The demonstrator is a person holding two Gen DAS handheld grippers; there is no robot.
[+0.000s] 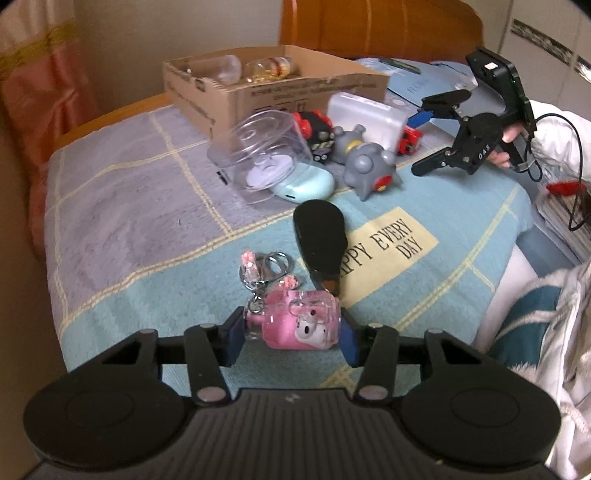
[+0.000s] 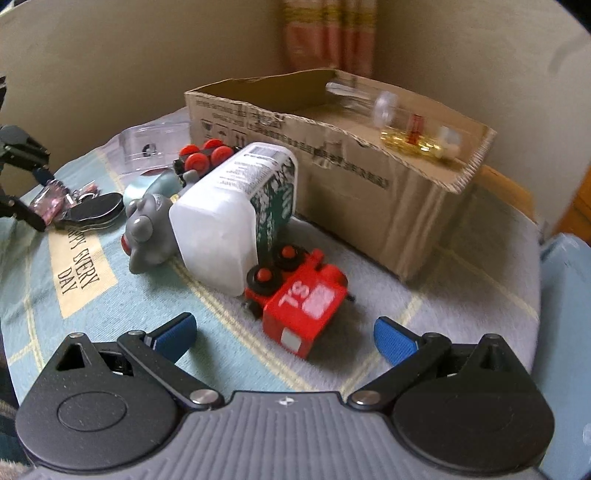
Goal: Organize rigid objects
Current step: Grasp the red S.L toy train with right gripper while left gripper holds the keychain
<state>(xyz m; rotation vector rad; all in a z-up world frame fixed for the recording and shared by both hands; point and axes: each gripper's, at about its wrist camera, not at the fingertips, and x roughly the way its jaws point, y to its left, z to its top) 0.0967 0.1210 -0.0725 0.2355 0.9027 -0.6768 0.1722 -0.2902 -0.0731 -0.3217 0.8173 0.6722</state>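
My left gripper [image 1: 291, 338] is shut on a pink keychain bottle [image 1: 301, 325] lying on the blanket, its rings [image 1: 275, 264] trailing ahead. A black paddle-shaped object [image 1: 319, 232] lies just beyond it. My right gripper [image 2: 284, 334] is open and empty, its blue pads [image 2: 393, 339] straddling a red toy truck [image 2: 301, 306] lying on its side. Behind the truck lie a white plastic bottle [image 2: 229, 221], a grey toy figure [image 2: 147, 229], a black-and-red toy [image 2: 203, 157] and a clear tub [image 1: 260, 147]. The cardboard box [image 2: 369, 184] stands behind.
The box holds clear bottles [image 2: 417, 129]. A mint-green case [image 1: 306, 184] lies under the clear tub. The blanket [image 1: 129, 206] covers a small table with a wooden edge [image 1: 110, 114]. A wooden headboard [image 1: 369, 26] and blue bedding [image 1: 424, 81] are behind.
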